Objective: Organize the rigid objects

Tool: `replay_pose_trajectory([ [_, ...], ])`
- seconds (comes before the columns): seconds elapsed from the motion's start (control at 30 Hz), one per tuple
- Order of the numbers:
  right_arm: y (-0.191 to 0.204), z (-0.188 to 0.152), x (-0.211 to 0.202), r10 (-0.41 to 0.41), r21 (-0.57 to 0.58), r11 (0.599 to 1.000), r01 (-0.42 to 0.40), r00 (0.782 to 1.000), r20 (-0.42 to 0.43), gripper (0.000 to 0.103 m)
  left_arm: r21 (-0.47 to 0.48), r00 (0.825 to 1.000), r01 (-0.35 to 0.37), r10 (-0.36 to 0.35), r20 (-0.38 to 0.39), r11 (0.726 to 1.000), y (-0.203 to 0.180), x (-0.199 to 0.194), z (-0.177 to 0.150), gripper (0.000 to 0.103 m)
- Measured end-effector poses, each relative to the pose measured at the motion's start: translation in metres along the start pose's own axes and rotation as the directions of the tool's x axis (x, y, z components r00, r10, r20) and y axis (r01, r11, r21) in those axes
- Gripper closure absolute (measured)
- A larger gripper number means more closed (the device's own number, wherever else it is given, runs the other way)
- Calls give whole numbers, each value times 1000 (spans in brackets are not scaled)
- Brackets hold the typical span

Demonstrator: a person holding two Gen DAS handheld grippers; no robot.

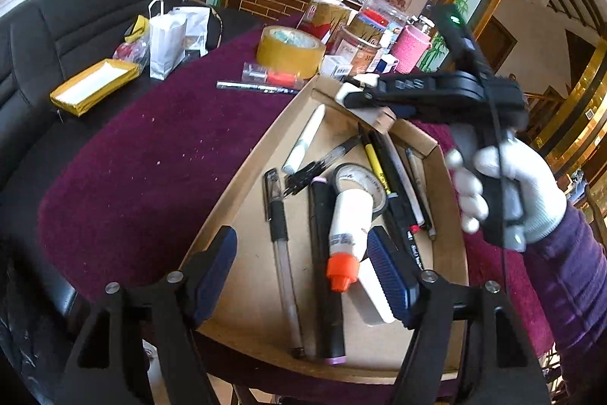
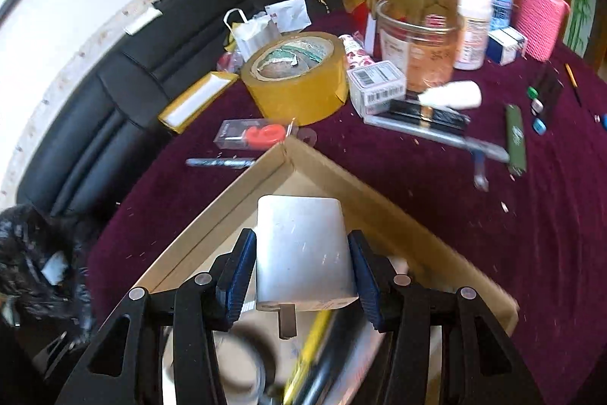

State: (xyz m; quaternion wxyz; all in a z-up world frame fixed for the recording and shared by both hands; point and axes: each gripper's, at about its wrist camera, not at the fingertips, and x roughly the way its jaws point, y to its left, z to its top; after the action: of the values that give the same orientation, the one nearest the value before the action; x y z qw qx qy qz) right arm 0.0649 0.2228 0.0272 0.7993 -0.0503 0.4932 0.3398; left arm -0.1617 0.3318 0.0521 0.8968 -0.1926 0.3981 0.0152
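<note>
Over cardboard tray (image 2: 379, 192), right-wrist view alone shows clamped charger (image 2: 303, 253)

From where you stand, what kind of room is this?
Probably a lived-in home living or dining room: a black leather sofa beside a table under a maroon cloth, crowded with jars, tape and a cardboard tray of pens.
</note>
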Motion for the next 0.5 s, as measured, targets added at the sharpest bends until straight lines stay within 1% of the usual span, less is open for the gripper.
replay_pose_trajectory([
  [0.03, 0, 3, 6, 0, -3, 1000, 0, 1000, -5, 49, -3, 1000, 0, 0, -3, 1000, 2, 2, 0, 32],
  [0.1, -4, 7, 9, 23, 20, 1000, -23, 1000, 13, 49, -6, 1000, 6, -6, -1, 1000, 3, 2, 1, 32],
  [0.17, -9, 7, 1, 66, 61, 996, -68, 997, 34, 47, -7, 1000, 13, -13, 8, 1000, 2, 1, 1, 32],
  [0.23, -10, 6, -12, 73, 69, 995, -77, 996, 60, 46, -6, 1000, 13, -13, 24, 1000, -1, -1, 3, 32],
  [0.3, -8, 0, -31, 47, 44, 998, -52, 994, 102, 43, -1, 999, 14, -14, 38, 1000, -5, -2, 3, 32],
  [0.37, -3, -10, -52, 0, 9, 1000, -1, 989, 148, 39, 12, 998, 8, -9, 63, 1000, -13, -5, 3, 32],
  [0.4, 1, -17, -65, -37, -13, 999, 40, 982, 186, 37, 23, 996, -4, 2, 85, 1000, -18, -9, 3, 32],
  [0.43, 2, -23, -75, -59, -26, 997, 66, 975, 215, 33, 42, 992, -31, 26, 121, 999, -25, -15, 2, 32],
  [0.47, 4, -33, -89, -88, -40, 994, 102, 962, 260, 27, 62, 985, -66, 56, 160, 996, -32, -22, 0, 32],
  [0.5, 6, -39, -99, -106, -45, 991, 124, 951, 291, 25, 76, 975, -106, 89, 203, 991, -38, -29, -1, 32],
])
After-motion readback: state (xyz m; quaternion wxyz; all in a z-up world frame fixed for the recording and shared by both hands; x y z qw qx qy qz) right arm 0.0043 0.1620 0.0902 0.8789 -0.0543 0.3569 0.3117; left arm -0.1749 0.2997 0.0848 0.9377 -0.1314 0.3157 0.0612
